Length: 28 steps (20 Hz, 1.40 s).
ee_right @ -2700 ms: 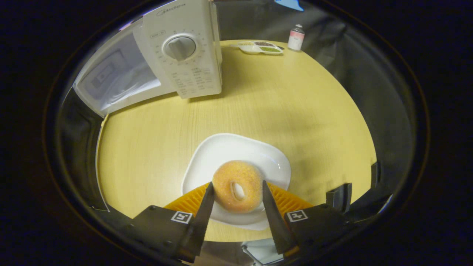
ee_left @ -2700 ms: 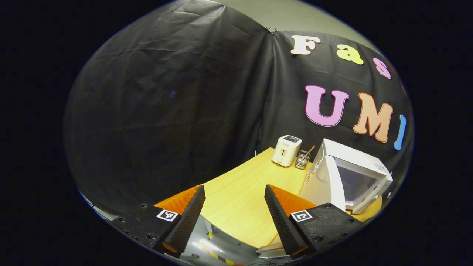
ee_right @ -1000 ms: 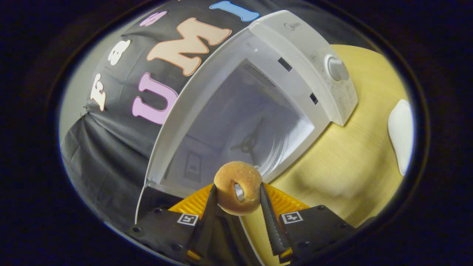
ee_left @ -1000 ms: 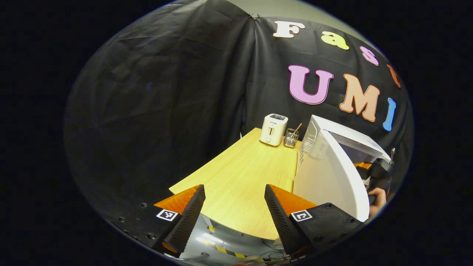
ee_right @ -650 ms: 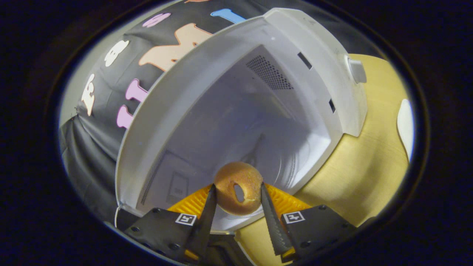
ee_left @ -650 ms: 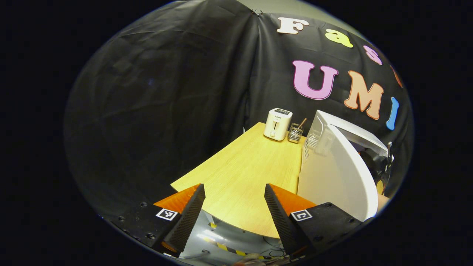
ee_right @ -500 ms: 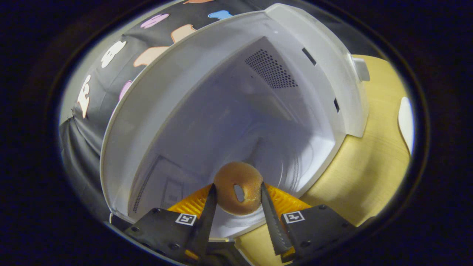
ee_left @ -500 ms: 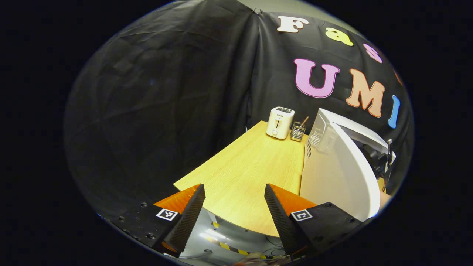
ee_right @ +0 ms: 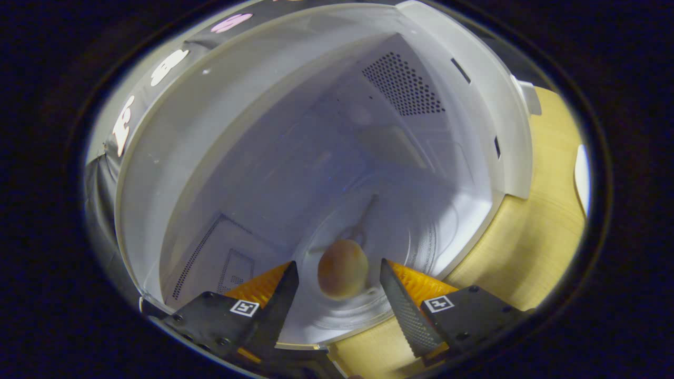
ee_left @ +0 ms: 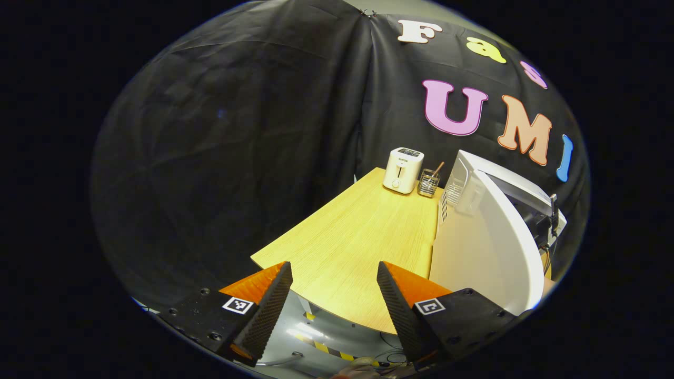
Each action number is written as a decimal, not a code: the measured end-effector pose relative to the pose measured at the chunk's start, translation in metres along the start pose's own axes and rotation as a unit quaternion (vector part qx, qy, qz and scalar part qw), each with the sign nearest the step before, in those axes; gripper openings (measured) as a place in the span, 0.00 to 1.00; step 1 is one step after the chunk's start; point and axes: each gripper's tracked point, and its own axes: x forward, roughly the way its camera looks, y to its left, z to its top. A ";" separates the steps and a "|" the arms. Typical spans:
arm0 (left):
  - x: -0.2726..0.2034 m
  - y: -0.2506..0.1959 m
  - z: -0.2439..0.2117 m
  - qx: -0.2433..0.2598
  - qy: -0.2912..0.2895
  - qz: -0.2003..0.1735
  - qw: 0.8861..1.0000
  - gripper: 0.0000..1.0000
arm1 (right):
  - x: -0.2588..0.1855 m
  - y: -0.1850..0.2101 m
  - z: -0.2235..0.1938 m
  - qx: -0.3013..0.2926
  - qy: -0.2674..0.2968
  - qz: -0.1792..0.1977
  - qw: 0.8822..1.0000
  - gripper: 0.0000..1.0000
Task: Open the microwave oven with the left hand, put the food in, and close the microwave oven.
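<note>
The white microwave oven point(ee_right: 463, 105) stands with its door point(ee_left: 489, 247) swung wide open. In the right gripper view I look straight into its cavity. The sugared donut point(ee_right: 342, 268) lies blurred over the glass turntable point(ee_right: 400, 247), low in the cavity. My right gripper point(ee_right: 337, 302) is open, and its fingers stand apart from the donut on both sides. My left gripper point(ee_left: 334, 310) is open and holds nothing; it hovers off the table's near edge, left of the oven door. In the left gripper view, the other gripper's dark body point(ee_left: 538, 227) reaches into the oven's mouth.
A wooden table point(ee_left: 358, 237) carries a white toaster point(ee_left: 403, 169) and a small utensil holder point(ee_left: 429, 182) at the back beside the oven. A white plate point(ee_right: 582, 179) lies on the table to the right of the oven.
My right gripper carried the donut from the plate into the oven, then opened and let it go onto the turntable. The left gripper stayed open and only drifted a little.
</note>
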 end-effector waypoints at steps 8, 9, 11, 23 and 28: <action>-0.004 -0.016 -0.001 -0.015 -0.005 -0.029 0.999 0.95 | -0.032 -0.013 0.011 -0.064 0.004 0.012 0.998 0.90; -0.006 -0.017 -0.001 -0.015 -0.005 -0.033 0.999 0.95 | -0.039 -0.014 0.012 -0.076 0.003 0.017 0.997 0.90; -0.008 -0.021 -0.001 -0.011 -0.009 -0.042 0.999 0.94 | -0.054 -0.013 0.016 -0.104 0.002 0.029 0.994 0.90; -0.020 -0.047 0.004 0.064 -0.041 -0.097 0.992 0.01 | -0.151 -0.046 0.036 -0.247 0.043 0.079 0.965 0.98; -0.032 -0.065 0.007 0.084 -0.053 -0.134 0.986 0.00 | -0.187 -0.069 0.070 -0.281 0.025 0.072 0.957 0.99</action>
